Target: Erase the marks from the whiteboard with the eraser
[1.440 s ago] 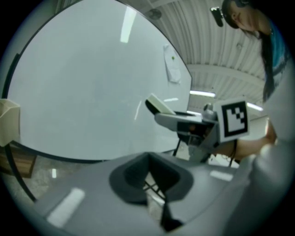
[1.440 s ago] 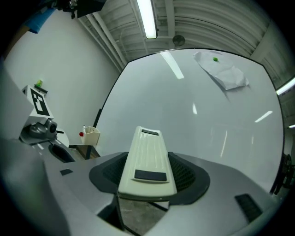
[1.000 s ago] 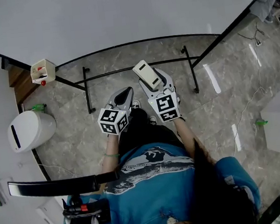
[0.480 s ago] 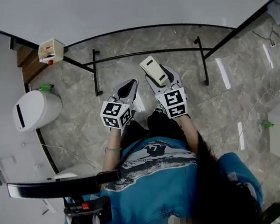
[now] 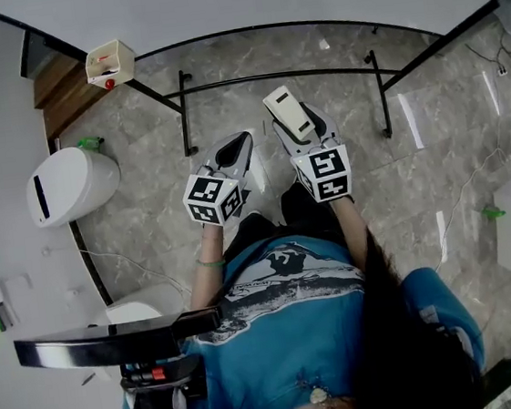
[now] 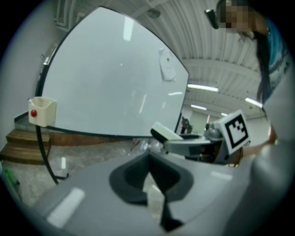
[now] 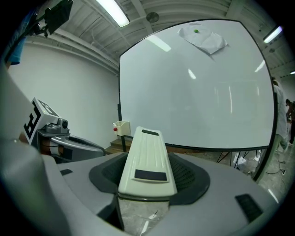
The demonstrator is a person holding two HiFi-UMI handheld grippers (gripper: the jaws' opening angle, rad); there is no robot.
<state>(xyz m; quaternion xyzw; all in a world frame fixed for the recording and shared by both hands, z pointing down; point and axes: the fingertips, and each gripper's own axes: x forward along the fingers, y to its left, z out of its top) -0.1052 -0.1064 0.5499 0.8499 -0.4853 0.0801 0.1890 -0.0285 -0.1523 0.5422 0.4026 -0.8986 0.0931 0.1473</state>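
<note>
Jaws of right gripper [image 5: 303, 131] clenched round cream rectangular plastic eraser [image 7: 147, 159], over grey marbled floor [image 5: 140, 157], apart from large blank whiteboard [image 7: 198, 92]; jaws of left gripper [image 6: 154, 186] pressed together, empty, alongside.

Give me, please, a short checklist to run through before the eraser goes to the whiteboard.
1. Eraser gripped by the right tool: ok, its jaws are closed on the near end.
2. Left tool free: ok, jaws together with nothing between them.
3. Eraser on the whiteboard: not ok, the board stands apart ahead of it.
4. Marks located: cannot tell, no writing shows in either gripper view.
5. Sheet pinned near the board's top edge: ok, high up and out of the way, I think.
6. Small box at the board's lower left corner: ok, off to one side.
</note>
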